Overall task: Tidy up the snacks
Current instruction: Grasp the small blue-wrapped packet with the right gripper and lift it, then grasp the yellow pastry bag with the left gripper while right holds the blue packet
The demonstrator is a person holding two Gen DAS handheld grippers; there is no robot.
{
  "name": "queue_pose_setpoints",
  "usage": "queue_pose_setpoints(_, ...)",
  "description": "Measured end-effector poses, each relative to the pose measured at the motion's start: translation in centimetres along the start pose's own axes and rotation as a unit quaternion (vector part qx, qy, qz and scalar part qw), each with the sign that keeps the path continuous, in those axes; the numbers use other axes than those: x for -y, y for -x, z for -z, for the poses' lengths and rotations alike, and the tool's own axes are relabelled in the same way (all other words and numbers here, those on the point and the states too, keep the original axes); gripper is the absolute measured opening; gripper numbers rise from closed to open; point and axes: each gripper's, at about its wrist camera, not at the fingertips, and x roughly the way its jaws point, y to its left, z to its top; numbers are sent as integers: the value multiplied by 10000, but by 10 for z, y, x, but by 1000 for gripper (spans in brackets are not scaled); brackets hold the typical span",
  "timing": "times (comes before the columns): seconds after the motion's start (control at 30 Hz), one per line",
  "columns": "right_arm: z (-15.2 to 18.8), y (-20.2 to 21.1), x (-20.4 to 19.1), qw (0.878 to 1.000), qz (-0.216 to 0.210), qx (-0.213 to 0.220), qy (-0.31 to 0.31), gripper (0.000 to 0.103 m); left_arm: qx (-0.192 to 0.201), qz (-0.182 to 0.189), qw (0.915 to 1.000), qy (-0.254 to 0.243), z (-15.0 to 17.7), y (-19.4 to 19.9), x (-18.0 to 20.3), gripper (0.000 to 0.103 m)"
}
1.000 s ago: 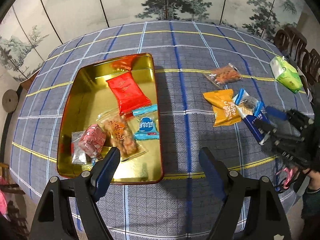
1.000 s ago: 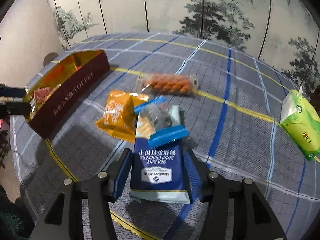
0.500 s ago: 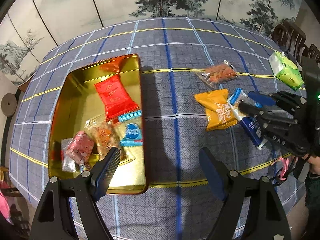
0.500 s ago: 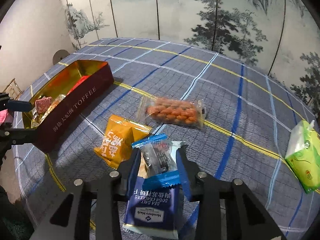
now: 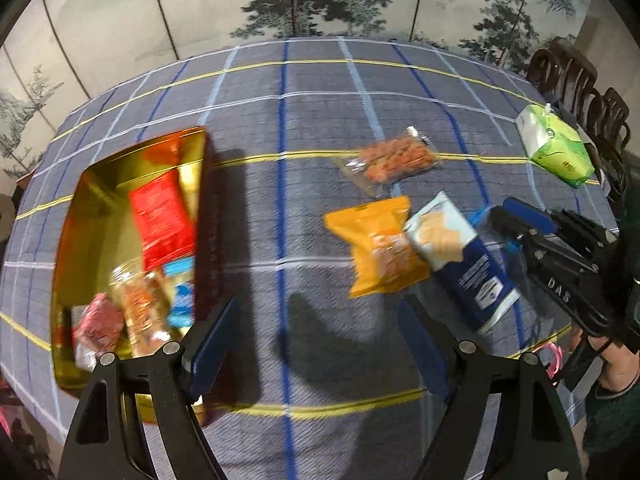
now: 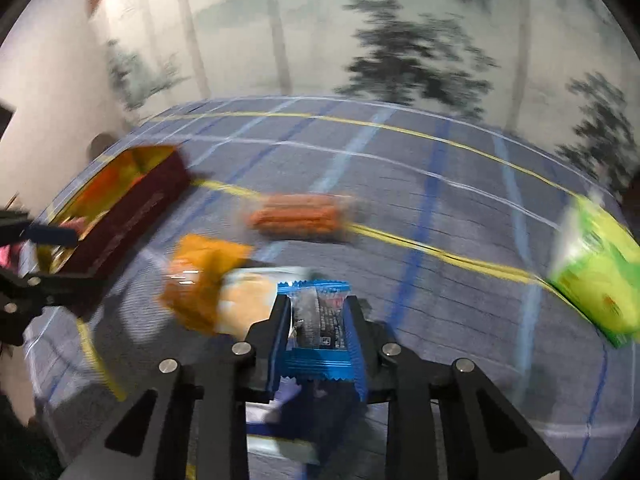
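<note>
A: Task thing? Small blue-edged packet [image 6: 316, 332], clear crinkly film with dark print, pinched between the right gripper [image 6: 318, 320] pads. Its jaws have just been closing and now clamp the wrapper's long sides, near the centre of the table.

B: How to do it well?

A: I'd judge: lift straight clear of the flat navy cracker pack [image 5: 466, 264] under it, keep the squeeze light because film slips and crumples, then carry left to the gold tin [image 5: 100, 216].

B: Left gripper [image 5: 316, 332]?

A: Jaws apart, nothing between them, over bare checked tablecloth [image 5: 288, 128] right of the tin.

B: Rest?

A: Puffy orange pouch [image 5: 380, 248] touching the cracker pack, clear bag of reddish nuts [image 5: 394, 158] farther off, soft green tissue pack [image 5: 554, 150] far right. Tin is glossy, rounded corners, several wrappers already inside.
</note>
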Motion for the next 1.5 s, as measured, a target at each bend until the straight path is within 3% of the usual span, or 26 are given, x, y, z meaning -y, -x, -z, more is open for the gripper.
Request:
queue_pose_setpoints(0.07,7,2,20,9992,219,3,-332,12,29,87,10000,-10,-5,-3,6,78)
queue_pose_setpoints(0.17,13,9,39,9975,390,52,-582,12,-20,116,9999,-40,-11,-11,15,78)
queue_pose_setpoints(0.47,16,6,46,9981,284,-71,-538,19,-194,107,9997,-70,-15,-21,27,78)
queue_pose_setpoints(0.53,20,7,49,9982,203,-179,-533,31,-185,114,9997,-73,-15,-21,28,78)
queue_pose_setpoints(0.63,30,8,53,9979,145,-296,-559,34,-176,114,9998,-38,-15,-23,29,78)
queue_pose_setpoints(0.9,41,16,50,9980,246,-118,-568,28,-241,148,9996,87,-14,-26,24,78)
queue_pose_setpoints(1.13,43,20,66,9926,856,-73,-858,28,-374,219,9988,227,-19,-32,24,77)
queue_pose_setpoints(1.2,43,20,69,9920,840,-73,-934,28,-402,233,9985,274,-22,-35,24,75)
queue_pose_setpoints(1.33,43,20,71,9921,837,-79,-930,28,-489,290,9975,421,-32,-44,23,59)
queue_pose_setpoints(1.5,43,20,71,9921,837,-78,-931,28,-623,444,9955,561,-38,-53,23,47)
